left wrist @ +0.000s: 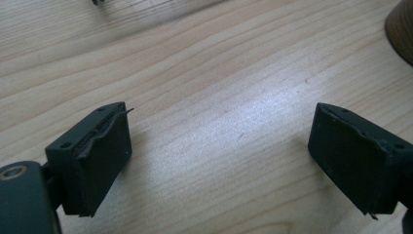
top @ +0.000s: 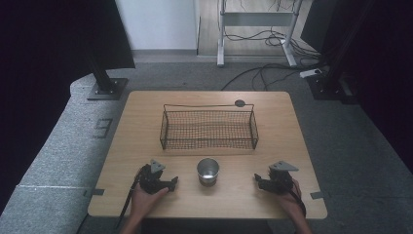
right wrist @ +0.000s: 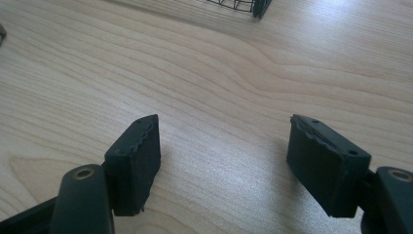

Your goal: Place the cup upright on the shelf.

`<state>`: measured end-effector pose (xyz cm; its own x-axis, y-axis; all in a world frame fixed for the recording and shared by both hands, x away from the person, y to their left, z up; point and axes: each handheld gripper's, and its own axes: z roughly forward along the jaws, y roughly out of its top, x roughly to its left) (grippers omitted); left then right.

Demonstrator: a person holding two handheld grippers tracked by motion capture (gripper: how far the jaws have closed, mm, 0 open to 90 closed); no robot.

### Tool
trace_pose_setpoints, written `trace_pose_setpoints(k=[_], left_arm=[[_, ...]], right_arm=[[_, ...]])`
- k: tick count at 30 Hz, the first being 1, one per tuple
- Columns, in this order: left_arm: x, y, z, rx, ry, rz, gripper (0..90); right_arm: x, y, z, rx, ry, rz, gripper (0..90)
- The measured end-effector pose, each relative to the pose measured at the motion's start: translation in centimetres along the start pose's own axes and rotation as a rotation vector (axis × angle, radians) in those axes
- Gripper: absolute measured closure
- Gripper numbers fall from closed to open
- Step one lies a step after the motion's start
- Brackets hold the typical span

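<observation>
A small metal cup (top: 208, 171) stands upright on the wooden worktop (top: 146, 112), just on the person's side of a black wire mesh basket (top: 209, 127) and apart from it. The basket has nothing in it that can be made out.

The left tongs (top: 171, 182) rest on the worktop near the cup, on the side away from the right tongs, and point toward it. In the left gripper view these tongs (left wrist: 221, 146) are spread wide, bare wood between the jaws, and a rounded edge that is probably the cup (left wrist: 402, 31) sits at the upper right corner. The right tongs (top: 257, 179) lie near the cup on the opposite side, also aimed at it. In the right gripper view they (right wrist: 224, 163) are likewise spread with nothing between them, and a corner of the basket (right wrist: 243, 6) shows at the top.

The work looks to be at its very start: both tongs are parked flanking the cup, neither touching it, and the likely job is to move the cup into the basket beyond it. The next move would be to bring one pair of tongs in level until the cup's wall or rim sits between the jaws, then squeeze firmly. The smooth metal may slip, so a square grip matters. After that the cup must be lifted clear of the basket's near wall before being lowered inside.
</observation>
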<state>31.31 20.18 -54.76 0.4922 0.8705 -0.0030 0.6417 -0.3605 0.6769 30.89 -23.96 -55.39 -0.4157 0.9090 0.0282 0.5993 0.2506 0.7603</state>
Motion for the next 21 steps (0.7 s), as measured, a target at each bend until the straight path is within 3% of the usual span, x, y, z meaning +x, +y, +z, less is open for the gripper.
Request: trace_pose_setpoints(k=[5, 7, 10, 18, 21], left_arm=[[0.0, -0.1, -0.1, 0.001, -0.004, 0.003, 8.4], [0.0, -0.1, -0.1, 0.001, -0.004, 0.003, 8.4], [0.0, -0.1, -0.1, 0.001, -0.004, 0.003, 8.4], [0.0, -0.1, -0.1, 0.001, -0.004, 0.004, 8.4], [0.0, -0.1, -0.1, 0.001, -0.005, 0.004, 8.4]], right_arm=[[0.1, -0.1, -0.2, -0.022, 0.007, -0.011, 26.9], [0.4, -0.1, -0.4, -0.036, 0.037, 0.000, 26.8], [0.8, -0.2, -0.4, -0.040, 0.044, -0.013, 26.6], [2.9, 0.4, -1.0, -0.095, 0.110, -0.051, 26.4], [4.3, 0.7, -1.0, -0.116, 0.162, -0.073, 26.4]])
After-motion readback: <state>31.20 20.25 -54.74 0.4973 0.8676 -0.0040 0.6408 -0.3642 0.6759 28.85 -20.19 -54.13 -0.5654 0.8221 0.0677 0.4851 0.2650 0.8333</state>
